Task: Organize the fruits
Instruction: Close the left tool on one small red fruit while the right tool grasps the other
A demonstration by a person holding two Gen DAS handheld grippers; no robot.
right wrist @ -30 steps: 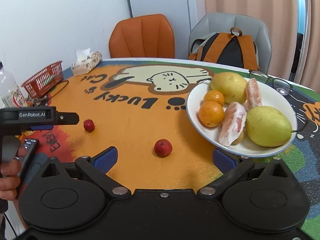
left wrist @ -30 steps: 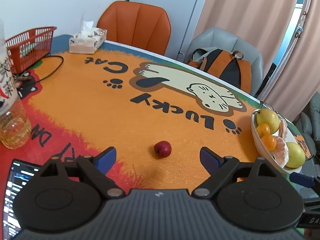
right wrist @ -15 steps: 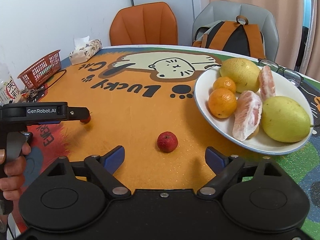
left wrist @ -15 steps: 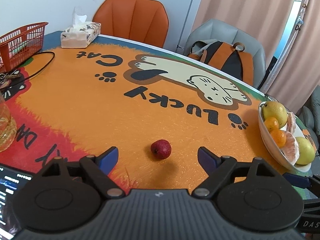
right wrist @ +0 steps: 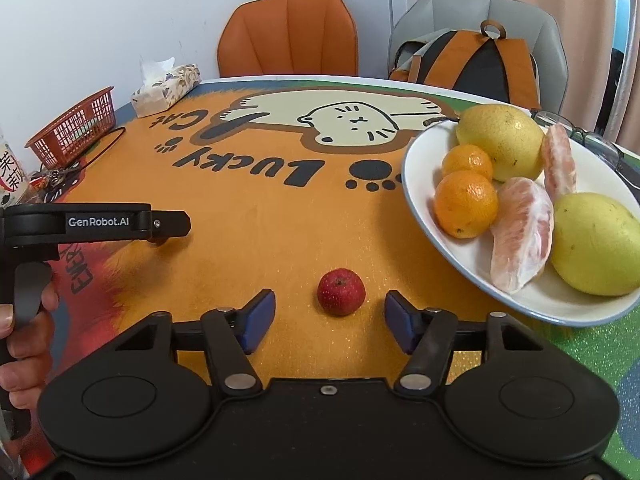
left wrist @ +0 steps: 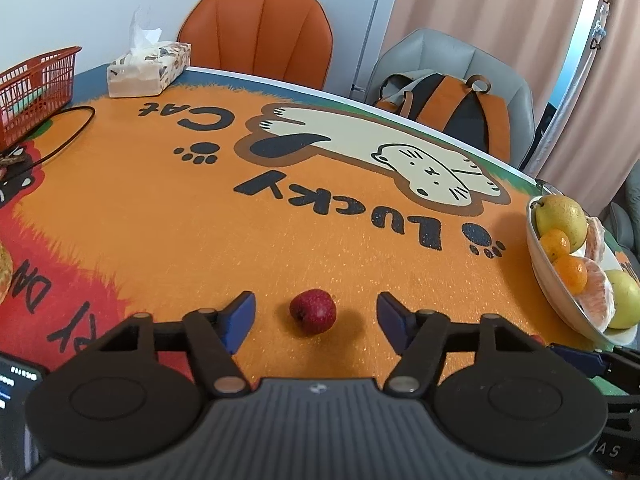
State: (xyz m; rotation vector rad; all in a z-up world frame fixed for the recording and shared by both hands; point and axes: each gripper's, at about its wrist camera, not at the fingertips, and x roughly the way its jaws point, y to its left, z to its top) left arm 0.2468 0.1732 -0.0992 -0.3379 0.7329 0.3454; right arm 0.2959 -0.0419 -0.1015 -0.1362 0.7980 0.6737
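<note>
Scene: a table covered by an orange cat-print mat (left wrist: 168, 216), seen from both wrist cameras; two small red fruits lie loose on it, one in front of each gripper.
Left gripper (left wrist: 316, 314): jaws closing, blue pads (left wrist: 240, 316) either side of the left red fruit (left wrist: 313, 311) and not yet touching it; a gap shows on both sides.
Right gripper (right wrist: 329, 316): jaws closing likewise, pads (right wrist: 258, 316) flanking the right red fruit (right wrist: 341, 291) with clear space on each side; nothing is gripped.
Key relation, left: the fruit sits centred between the fingertips, level with the pad tips; only the closing stroke appears to remain.
Key relation, right: the fruit lies slightly beyond the pad tips and a little right of centre; a small advance may be needed before the pads meet it.
Long axis: none useful; both fruits are nearly round, so approach angle matters little.
Nearer hand: each fruit is served by its own gripper; the right one is nearer the plate (right wrist: 472, 264).
Fruit appearance: deep red, dimpled skin; the right one shows a dark calyx pit facing up.
Destination, judged: the white plate at the right, already holding two yellow pears, two mandarins and peeled pomelo segments.
Risk: a round fruit may roll if one pad arrives first.
</note>
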